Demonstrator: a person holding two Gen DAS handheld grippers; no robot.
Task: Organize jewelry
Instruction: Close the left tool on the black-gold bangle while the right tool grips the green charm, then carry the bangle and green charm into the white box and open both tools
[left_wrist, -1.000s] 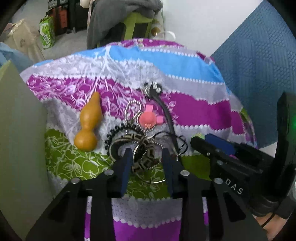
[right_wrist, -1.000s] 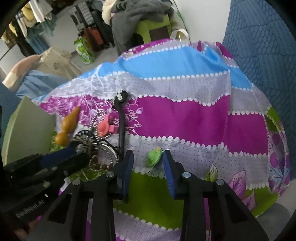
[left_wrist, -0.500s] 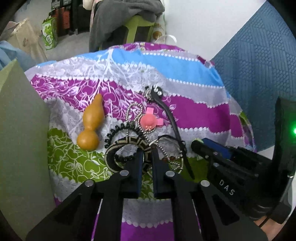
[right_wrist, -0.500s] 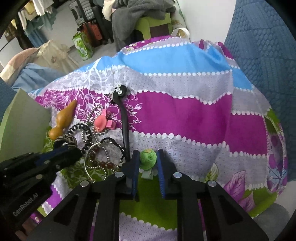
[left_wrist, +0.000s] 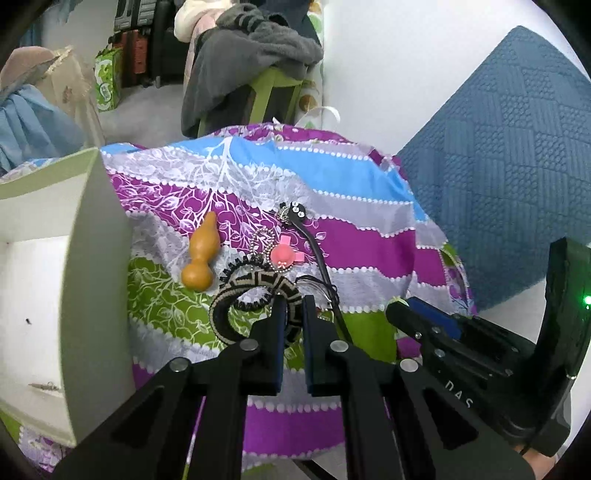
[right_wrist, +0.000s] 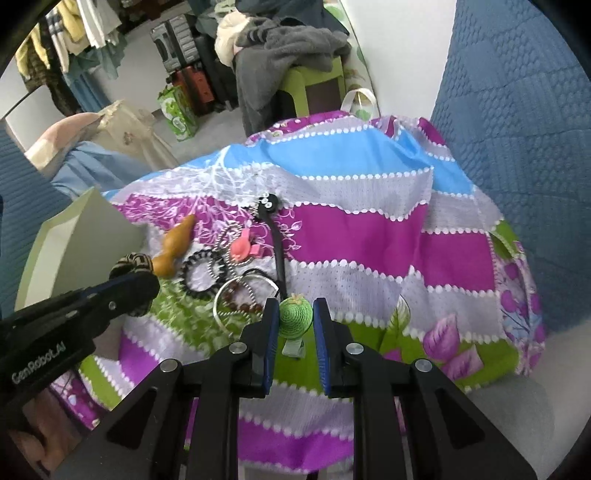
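Observation:
My left gripper (left_wrist: 293, 308) is shut on a black-and-beige patterned fabric bangle (left_wrist: 236, 295) and holds it lifted above the cloth; it also shows in the right wrist view (right_wrist: 131, 264). My right gripper (right_wrist: 295, 314) is shut on a green knitted hair clip (right_wrist: 295, 317), raised off the cloth. On the striped cloth (right_wrist: 369, 236) lie an orange gourd (left_wrist: 201, 258), a pink charm on a ball chain (left_wrist: 282, 255), a black coil hair tie (right_wrist: 203, 271), a black strap (right_wrist: 279, 254) and a bead bracelet with a wire ring (right_wrist: 240, 295).
A pale green open box (left_wrist: 55, 280) stands at the left of the cloth. A blue textured cushion (left_wrist: 498, 184) rises at the right. A chair with grey clothes (left_wrist: 251, 62) and bags stand on the floor behind.
Both grippers closed on their items and lifted them: the left on the bangle, the right on the green clip. Both views rose and pulled back from the cloth.

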